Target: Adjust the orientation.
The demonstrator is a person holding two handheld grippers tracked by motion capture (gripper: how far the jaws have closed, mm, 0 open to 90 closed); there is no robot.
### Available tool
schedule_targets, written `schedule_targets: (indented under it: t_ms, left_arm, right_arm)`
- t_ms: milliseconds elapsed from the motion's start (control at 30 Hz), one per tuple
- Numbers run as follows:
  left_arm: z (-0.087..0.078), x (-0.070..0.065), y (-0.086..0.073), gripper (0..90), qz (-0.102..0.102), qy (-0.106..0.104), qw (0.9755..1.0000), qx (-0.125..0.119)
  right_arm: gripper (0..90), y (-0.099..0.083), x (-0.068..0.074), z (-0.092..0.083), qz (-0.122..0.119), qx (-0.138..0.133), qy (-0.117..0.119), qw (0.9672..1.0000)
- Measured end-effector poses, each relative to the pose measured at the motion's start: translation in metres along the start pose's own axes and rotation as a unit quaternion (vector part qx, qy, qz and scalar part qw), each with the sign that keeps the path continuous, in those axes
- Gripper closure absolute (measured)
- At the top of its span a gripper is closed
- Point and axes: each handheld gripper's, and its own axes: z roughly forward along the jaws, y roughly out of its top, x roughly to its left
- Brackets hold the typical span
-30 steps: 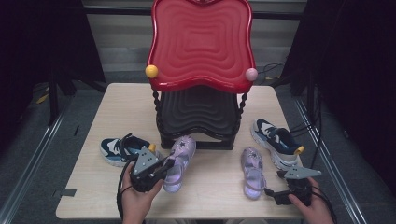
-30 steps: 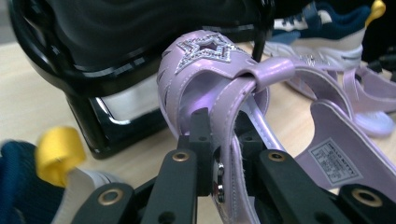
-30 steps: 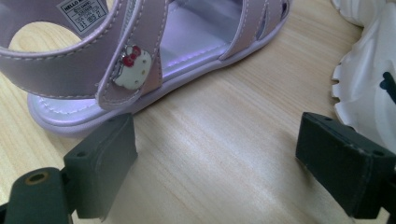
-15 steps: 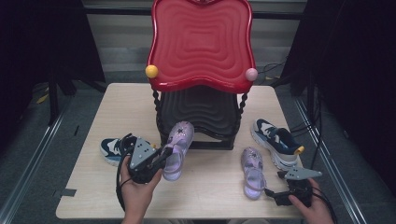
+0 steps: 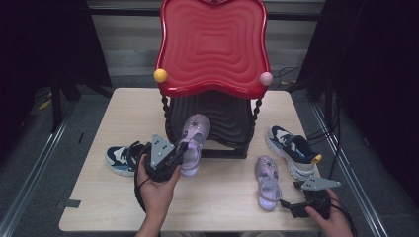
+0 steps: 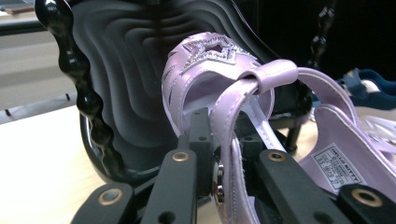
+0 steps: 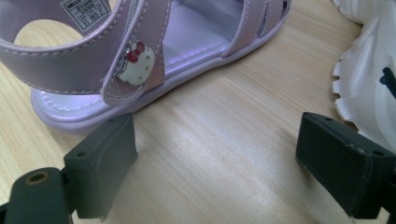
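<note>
1. We hold the left gripper point(image 5: 174, 157) clamped on the ankle strap of a lilac sandal point(image 5: 190, 143); in the left gripper view the jaws pinch the strap point(image 6: 229, 140) just below its loop, with the star-trimmed toe point(image 6: 212, 49) pointing away.
2. The held sandal hangs clear of the table point(image 5: 123, 106), toe toward the black lower shelf point(image 5: 222, 116) of the red-topped shoe rack point(image 5: 212, 44) that stands at the table's far edge.
3. The right gripper point(image 5: 316, 197) rests near the table's near right corner with its jaws wide apart and nothing between them; in the right gripper view they point(image 7: 215, 158) stand just short of the heel of the second lilac sandal point(image 7: 154, 51), which lies flat on the wood.
4. A navy sneaker point(image 5: 123, 157) lies toward the left edge and its mate point(image 5: 292, 148) toward the right edge, beside the second sandal point(image 5: 268, 181).
5. We judge the step in hand to be shelving the held sandal. To do it well, we should keep the pinch firm on the thin strap, pass the toe between the twisted black posts point(image 5: 167, 118) without brushing them, level the sole over the ribbed shelf, and open the jaws only once the sole bears on it.
</note>
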Motion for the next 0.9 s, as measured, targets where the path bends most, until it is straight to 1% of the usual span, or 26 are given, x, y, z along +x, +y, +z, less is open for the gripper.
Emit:
schedule_targets:
  t_ms: [33, 67, 133, 200, 267, 333, 400, 433, 533, 567, 700, 733, 767, 833, 900]
  left_arm:
    - [0.000, 0.000, 0.000, 81.6, 0.000, 0.000, 1.0000, 0.000]
    - [0.005, -0.001, 0.001, 81.6, -0.008, 0.002, 1.0000, -0.002]
    - [0.009, 0.001, 0.002, 81.5, -0.007, 0.010, 0.9999, -0.002]
    - [0.014, 0.002, 0.002, 81.6, -0.014, 0.018, 0.9997, -0.007]
    - [0.017, 0.003, 0.003, 81.6, -0.015, 0.026, 0.9995, -0.011]
    - [0.021, 0.003, 0.004, 81.6, -0.015, 0.035, 0.9992, -0.009]
    - [0.023, 0.003, 0.005, 81.6, -0.015, 0.037, 0.9991, -0.011]
    - [0.025, 0.003, 0.006, 81.6, -0.017, 0.041, 0.9989, -0.013]
    - [0.031, 0.003, 0.009, 81.5, -0.015, 0.050, 0.9985, -0.015]
    - [0.034, 0.003, 0.010, 81.5, -0.021, 0.052, 0.9983, -0.017]
    - [0.041, 0.005, 0.012, 81.6, -0.027, 0.061, 0.9975, -0.023]
    - [0.043, 0.005, 0.013, 81.6, -0.023, 0.062, 0.9975, -0.022]
    - [0.043, 0.005, 0.013, 81.5, -0.023, 0.062, 0.9975, -0.022]
    - [0.049, 0.006, 0.015, 81.5, -0.025, 0.067, 0.9970, -0.027]
    - [0.053, 0.006, 0.017, 81.5, -0.023, 0.072, 0.9968, -0.028]
  right_arm:
    - [11.6, 0.000, 0.000, 0.000, 0.000, 0.000, 0.000, 1.0000]
    - [11.6, 0.000, 0.000, 0.000, 0.001, 0.001, 0.000, 1.0000]
    - [11.6, 0.000, 0.001, 0.000, 0.002, 0.001, 0.000, 1.0000]
    - [11.6, 0.000, 0.001, 0.000, 0.002, 0.001, 0.000, 1.0000]
    - [11.6, 0.000, 0.001, 0.000, 0.002, 0.001, 0.000, 1.0000]
    - [11.6, 0.000, 0.001, 0.000, 0.002, 0.001, 0.000, 1.0000]
    - [11.6, 0.000, 0.001, 0.000, 0.002, 0.001, 0.000, 1.0000]
    - [11.6, 0.000, 0.001, 0.000, 0.002, 0.001, 0.000, 1.0000]
    - [11.6, 0.000, 0.001, 0.000, 0.001, 0.001, 0.000, 1.0000]
    - [11.6, 0.000, 0.001, 0.000, 0.001, 0.001, 0.000, 1.0000]
    - [11.6, 0.000, 0.001, 0.000, 0.002, 0.001, 0.000, 1.0000]
    - [11.6, 0.000, 0.001, 0.000, 0.001, 0.001, 0.000, 1.0000]
    - [11.6, 0.000, 0.001, 0.000, 0.002, 0.001, 0.000, 1.0000]
    - [11.6, 0.000, 0.001, 0.000, 0.002, 0.001, 0.000, 1.0000]
    - [11.6, 0.000, 0.001, 0.000, 0.001, 0.001, 0.000, 1.0000]
